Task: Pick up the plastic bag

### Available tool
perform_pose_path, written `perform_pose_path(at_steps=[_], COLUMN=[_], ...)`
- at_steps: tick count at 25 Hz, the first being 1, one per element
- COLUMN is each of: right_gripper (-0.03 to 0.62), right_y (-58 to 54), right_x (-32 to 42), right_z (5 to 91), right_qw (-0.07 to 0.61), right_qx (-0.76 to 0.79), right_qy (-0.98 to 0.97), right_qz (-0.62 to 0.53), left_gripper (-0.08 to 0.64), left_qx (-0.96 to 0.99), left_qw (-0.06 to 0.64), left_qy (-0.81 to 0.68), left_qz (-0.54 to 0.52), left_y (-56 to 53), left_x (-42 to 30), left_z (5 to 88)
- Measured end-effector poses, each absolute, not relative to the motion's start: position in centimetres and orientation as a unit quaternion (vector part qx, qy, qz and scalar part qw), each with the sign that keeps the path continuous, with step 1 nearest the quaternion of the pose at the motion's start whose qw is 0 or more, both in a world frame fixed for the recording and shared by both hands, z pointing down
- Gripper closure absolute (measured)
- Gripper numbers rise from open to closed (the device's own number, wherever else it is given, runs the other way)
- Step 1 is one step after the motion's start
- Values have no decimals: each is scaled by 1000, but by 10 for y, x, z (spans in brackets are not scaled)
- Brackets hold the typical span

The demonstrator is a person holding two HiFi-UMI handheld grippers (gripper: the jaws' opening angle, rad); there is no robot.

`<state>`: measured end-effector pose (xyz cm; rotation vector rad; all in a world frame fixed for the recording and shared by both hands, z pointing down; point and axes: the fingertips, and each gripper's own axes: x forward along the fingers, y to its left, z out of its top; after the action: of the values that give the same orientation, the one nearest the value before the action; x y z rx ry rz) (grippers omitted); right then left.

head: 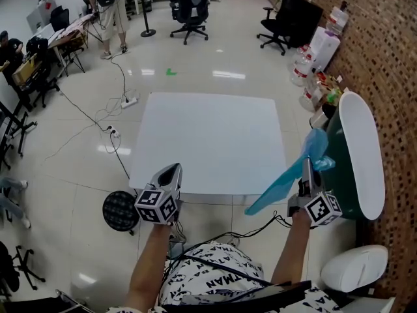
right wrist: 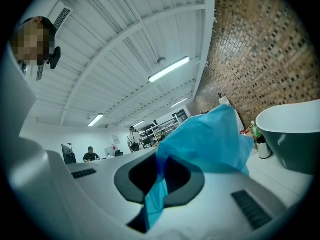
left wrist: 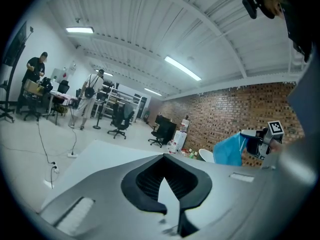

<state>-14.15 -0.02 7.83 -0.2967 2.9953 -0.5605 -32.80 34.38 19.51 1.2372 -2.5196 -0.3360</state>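
Observation:
The plastic bag [head: 287, 178] is thin, blue and translucent. It hangs in the air off the table's right front corner, and my right gripper [head: 309, 175] is shut on its upper end. In the right gripper view the bag [right wrist: 210, 144] billows out ahead of the right gripper [right wrist: 157, 184], and a strip of it runs back between the closed jaws. My left gripper [head: 171, 172] hovers over the front left edge of the white table [head: 208, 142]; its jaws are together with nothing in them. The left gripper view looks across the table from the left gripper [left wrist: 165, 184] and catches the bag [left wrist: 229, 151] at the right.
A dark green tub with a white rim [head: 361, 155] stands right beside the bag, against the brick wall. A white round lid [head: 355, 266] lies at the lower right. A black round object [head: 120, 210] and cables lie on the floor to the left. Office chairs and people are far back.

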Motion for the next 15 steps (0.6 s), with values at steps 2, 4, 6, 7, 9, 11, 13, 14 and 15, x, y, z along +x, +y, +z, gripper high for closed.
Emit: perform_pose_path(at_steps=[2, 4, 6, 7, 9, 11, 13, 14, 15], right_gripper=[588, 588, 588, 588, 588, 588, 588, 588, 588], right_y=[-1, -4, -7, -8, -12, -22, -38, -45, -52], right_x=[-141, -140, -139, -139, -140, -142, -146, -150, -156], right_z=[75, 74, 75, 76, 80, 85, 88, 88, 87], right_qw=[40, 41, 41, 39, 32, 20, 10, 6, 4], right_qx=[-97, -98, -96, -95, -96, -98, -95, -89, -83], right_qy=[978, 978, 978, 978, 979, 980, 981, 982, 983], right_qz=[-182, -180, -180, -179, -176, -170, -166, -166, -165], left_gripper=[558, 558, 558, 558, 558, 558, 558, 558, 558], left_qx=[435, 435, 429, 426, 421, 419, 416, 415, 414], left_qw=[157, 159, 160, 160, 161, 164, 169, 171, 172], left_qy=[-880, -880, -882, -883, -884, -885, -886, -886, -887], left_qz=[-109, -106, -109, -113, -119, -118, -116, -115, -112], left_y=[341, 338, 338, 339, 340, 342, 341, 339, 337], left_x=[-326, -325, -323, -323, -324, -324, -323, -322, -322], left_z=[194, 194, 195, 195, 194, 195, 198, 200, 201])
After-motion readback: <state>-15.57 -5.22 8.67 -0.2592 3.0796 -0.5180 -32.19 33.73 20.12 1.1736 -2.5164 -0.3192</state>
